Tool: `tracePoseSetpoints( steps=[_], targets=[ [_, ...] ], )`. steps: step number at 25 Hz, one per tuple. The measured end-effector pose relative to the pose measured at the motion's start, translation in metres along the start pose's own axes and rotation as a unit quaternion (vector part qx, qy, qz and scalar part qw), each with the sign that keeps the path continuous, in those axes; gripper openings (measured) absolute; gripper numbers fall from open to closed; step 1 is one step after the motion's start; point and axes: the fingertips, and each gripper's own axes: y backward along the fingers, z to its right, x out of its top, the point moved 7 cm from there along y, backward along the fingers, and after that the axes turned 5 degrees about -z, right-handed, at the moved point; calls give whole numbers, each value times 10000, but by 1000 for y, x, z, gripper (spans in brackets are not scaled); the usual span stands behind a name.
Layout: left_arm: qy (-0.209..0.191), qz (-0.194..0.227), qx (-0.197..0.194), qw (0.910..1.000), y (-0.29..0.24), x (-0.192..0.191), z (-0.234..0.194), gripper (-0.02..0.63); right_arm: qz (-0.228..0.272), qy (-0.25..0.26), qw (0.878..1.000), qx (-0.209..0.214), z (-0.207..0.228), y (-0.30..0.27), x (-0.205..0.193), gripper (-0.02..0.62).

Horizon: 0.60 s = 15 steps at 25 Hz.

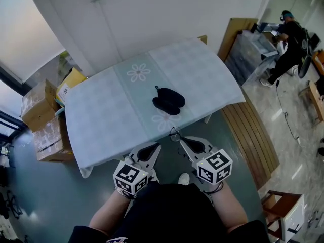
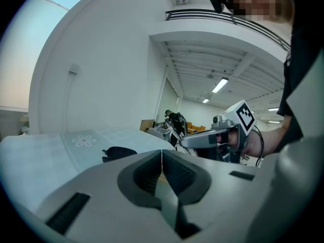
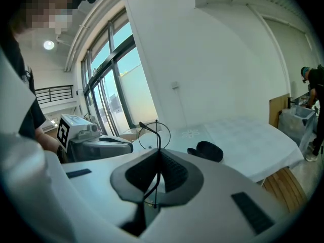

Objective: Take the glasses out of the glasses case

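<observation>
Closest in, the left gripper has its jaws pressed together with nothing between them. Right next to it, the right gripper is clamped on the glasses, a thin wire pair with one round lens poking up past the jaw tips. Both are held just off the near edge of the desk. The black glasses case looks open and lies mid-desk on the pale flower-print cloth, well apart from the glasses. Cardboard boxes are stacked off the desk's left end.

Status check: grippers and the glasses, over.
Left gripper shut, empty. Right gripper shut on the glasses, held off the table. Glasses case lies open on the table. Nothing in the way.
</observation>
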Motion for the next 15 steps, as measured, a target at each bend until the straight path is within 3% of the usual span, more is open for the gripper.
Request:
tracePoseSetpoints(
  steps=[15],
  targets=[
    [96, 15, 405, 9991, 6, -11, 30, 31, -33, 139, 9991, 411, 1, 16, -11, 28]
  ],
)
